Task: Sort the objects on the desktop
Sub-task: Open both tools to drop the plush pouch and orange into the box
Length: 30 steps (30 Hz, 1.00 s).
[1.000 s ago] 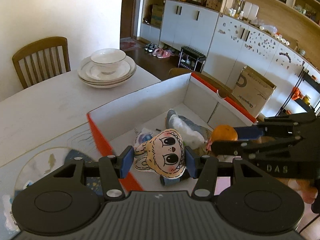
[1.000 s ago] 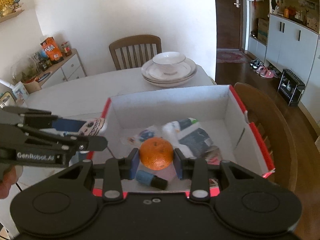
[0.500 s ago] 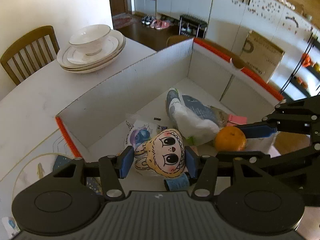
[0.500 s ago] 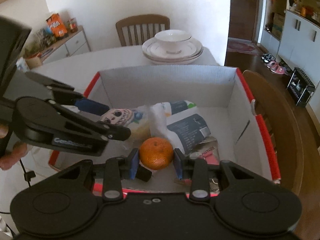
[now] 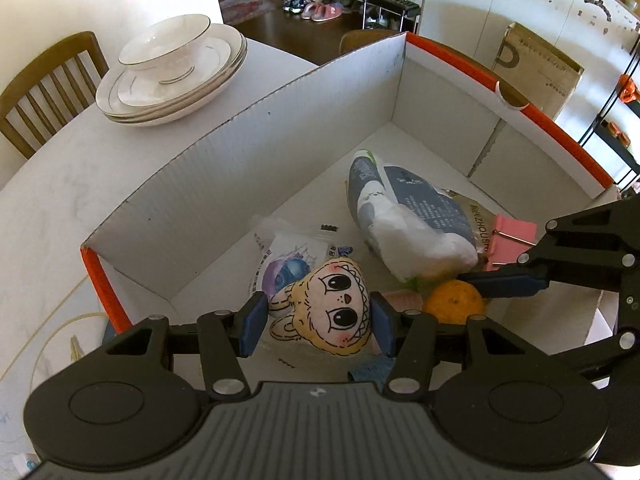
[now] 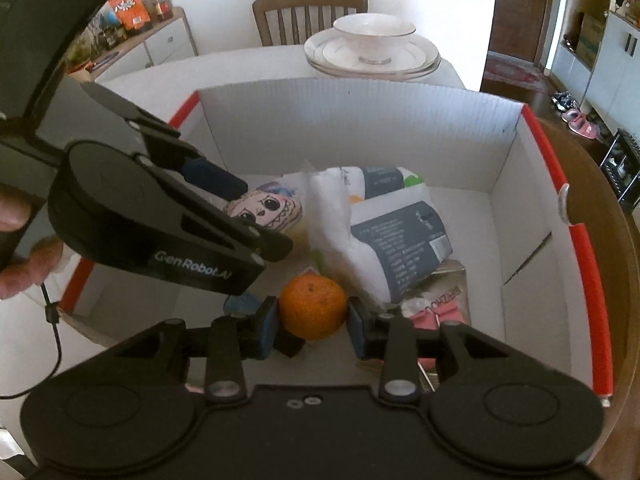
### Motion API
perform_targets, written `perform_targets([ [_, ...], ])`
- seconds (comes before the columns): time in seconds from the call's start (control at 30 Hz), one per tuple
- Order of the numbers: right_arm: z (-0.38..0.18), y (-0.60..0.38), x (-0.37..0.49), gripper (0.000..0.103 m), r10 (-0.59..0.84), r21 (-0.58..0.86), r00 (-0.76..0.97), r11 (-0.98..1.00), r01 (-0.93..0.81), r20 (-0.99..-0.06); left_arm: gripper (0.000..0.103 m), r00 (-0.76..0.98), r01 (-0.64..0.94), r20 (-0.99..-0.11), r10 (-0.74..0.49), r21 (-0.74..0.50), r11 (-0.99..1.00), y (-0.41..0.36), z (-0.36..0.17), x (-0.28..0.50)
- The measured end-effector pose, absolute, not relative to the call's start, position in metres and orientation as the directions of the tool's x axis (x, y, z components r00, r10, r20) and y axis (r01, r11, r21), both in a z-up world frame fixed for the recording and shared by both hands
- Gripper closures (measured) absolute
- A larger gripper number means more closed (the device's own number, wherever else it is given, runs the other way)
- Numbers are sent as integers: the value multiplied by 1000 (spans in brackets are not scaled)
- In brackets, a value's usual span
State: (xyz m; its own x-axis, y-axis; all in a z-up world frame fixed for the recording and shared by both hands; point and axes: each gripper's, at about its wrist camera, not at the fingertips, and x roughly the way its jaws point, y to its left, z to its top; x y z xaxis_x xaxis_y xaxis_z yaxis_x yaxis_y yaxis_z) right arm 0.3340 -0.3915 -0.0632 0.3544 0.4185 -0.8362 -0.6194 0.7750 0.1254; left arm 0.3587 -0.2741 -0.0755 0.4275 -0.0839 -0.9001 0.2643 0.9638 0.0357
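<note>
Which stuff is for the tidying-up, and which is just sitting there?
For the job: round orange tangerine in right tool; yellow cartoon plush doll in left tool; white cardboard box.
Just there: stacked white plates; brown wooden chair.

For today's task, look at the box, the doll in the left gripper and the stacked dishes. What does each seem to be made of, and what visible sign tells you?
Box: corrugated cardboard, matte white inside; fine ribbing shows along its wall and cut edge.
Doll: probably stuffed fabric with a printed face; soft, puffy outline between the pads.
Dishes: likely glazed ceramic; glossy white with a thin dark rim line.
</note>
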Motion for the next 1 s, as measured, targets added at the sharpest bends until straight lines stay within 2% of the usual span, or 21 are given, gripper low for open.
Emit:
perform_targets([
  [0.6,-60,-397,334,63,444,141,345,758,-637,-827,47,402,266,-909,-110,1,964,-276,-82,357],
  [0.8,-48,-405,326,57,459,135,361,748,-649,-812,41,423,279,-892,-158,-37,960,-273,-74,347],
  [0.93,-38,-415,320,52,488,156,363,740,-654,-794,32,447,269,-876,-182,-62,961,-269,-64,338],
  [1.0,-34,-417,316,52,492,152,371,739,-657,-788,31,461,268,-862,-209,-89,959,-265,-57,331],
])
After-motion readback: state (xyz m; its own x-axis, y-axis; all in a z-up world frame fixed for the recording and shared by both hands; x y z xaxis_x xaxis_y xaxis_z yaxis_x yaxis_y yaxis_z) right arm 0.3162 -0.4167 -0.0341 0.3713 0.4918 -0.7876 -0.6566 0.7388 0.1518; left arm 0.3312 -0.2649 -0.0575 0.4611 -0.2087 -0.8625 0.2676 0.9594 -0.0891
